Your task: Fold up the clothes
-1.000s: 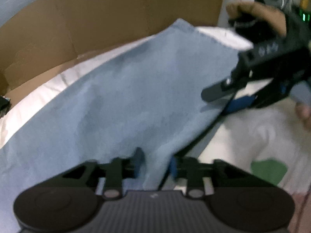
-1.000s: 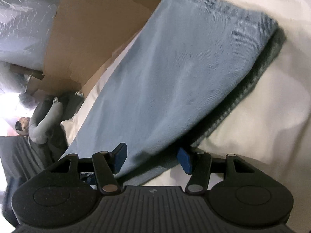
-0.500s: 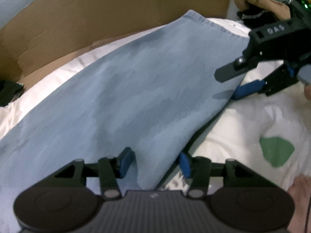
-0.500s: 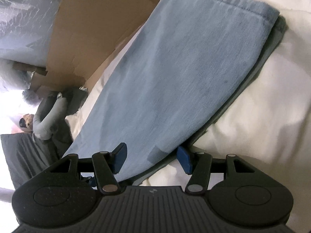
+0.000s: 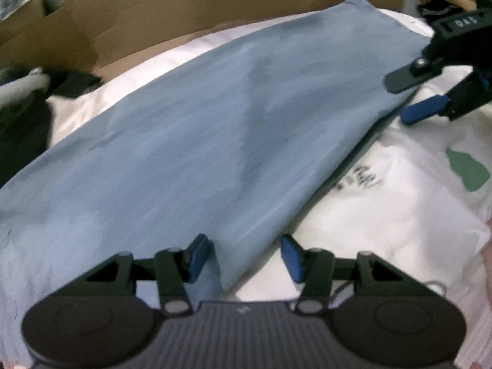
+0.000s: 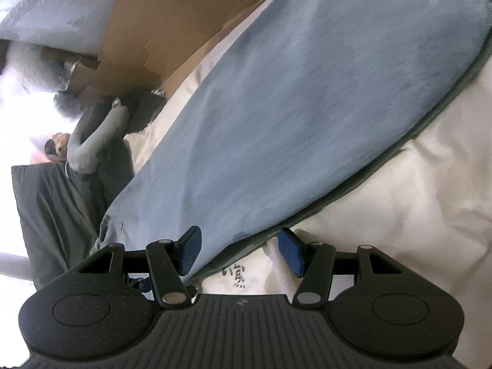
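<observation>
A light blue denim garment (image 5: 215, 141) lies folded lengthwise on a white printed cloth (image 5: 399, 203). It also fills the right wrist view (image 6: 307, 117). My left gripper (image 5: 244, 256) is open, its jaws astride the garment's near folded edge. My right gripper (image 6: 238, 250) is open over the garment's other end. It shows in the left wrist view (image 5: 412, 98) at the far right, open, beside the garment's edge.
A brown cardboard wall (image 5: 184, 9) runs behind the garment. Dark clothes (image 6: 61, 209) and a grey item (image 6: 92, 141) lie at the left. The white cloth bears a green patch (image 5: 467, 169) and black lettering (image 5: 359, 178).
My left gripper opened and let go of the denim's edge, then pulled back a little. The right gripper stayed open and drew away to the right. The garment now lies flat.
</observation>
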### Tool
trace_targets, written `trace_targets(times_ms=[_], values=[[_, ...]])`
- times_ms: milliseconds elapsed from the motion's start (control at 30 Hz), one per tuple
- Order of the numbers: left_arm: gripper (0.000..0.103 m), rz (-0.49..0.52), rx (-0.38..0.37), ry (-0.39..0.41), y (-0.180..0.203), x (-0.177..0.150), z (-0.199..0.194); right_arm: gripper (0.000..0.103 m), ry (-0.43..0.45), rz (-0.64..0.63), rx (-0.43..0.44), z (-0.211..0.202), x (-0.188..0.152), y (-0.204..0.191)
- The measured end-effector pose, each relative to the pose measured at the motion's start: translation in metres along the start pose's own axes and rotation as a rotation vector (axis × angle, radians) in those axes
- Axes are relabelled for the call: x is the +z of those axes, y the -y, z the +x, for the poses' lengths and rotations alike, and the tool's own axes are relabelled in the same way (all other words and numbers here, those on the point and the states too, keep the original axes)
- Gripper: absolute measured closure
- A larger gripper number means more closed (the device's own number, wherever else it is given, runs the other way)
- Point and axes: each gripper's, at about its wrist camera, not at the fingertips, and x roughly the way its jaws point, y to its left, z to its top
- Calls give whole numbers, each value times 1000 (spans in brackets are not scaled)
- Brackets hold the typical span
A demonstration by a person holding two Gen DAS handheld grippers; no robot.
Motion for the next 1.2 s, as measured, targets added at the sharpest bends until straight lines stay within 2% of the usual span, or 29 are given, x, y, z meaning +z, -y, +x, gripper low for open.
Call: trace_targets(times_ms=[300,400,500,533,633,767,800,900,1200], values=[[39,-124,73,-54,-36,-21,0,40,-54,-38,1,13,-12,-14],[35,-117,94,-54,-36,-27,-3,40,-73,-47,15,19,-15,-20],[35,-106,119,-45,-39,-35,-11,40,-94,-66,31,26,-19,-28],[36,-110,126,-40,-42,-38,-15,40,-103,-77,37,30,-21,-32],[48,-164,117,-15,-59,-41,-27,40,-133,-112,52,42,-27,-44],[80,-259,91,22,-82,-38,-33,40,-168,-152,80,64,-36,-67],[84,-270,86,24,-84,-36,-32,40,-178,-166,85,70,-38,-73],[88,-268,85,40,-84,-34,-32,40,-197,-201,96,84,-42,-87],[88,-275,99,69,-86,-34,-28,35,-177,-166,106,116,-38,-94]])
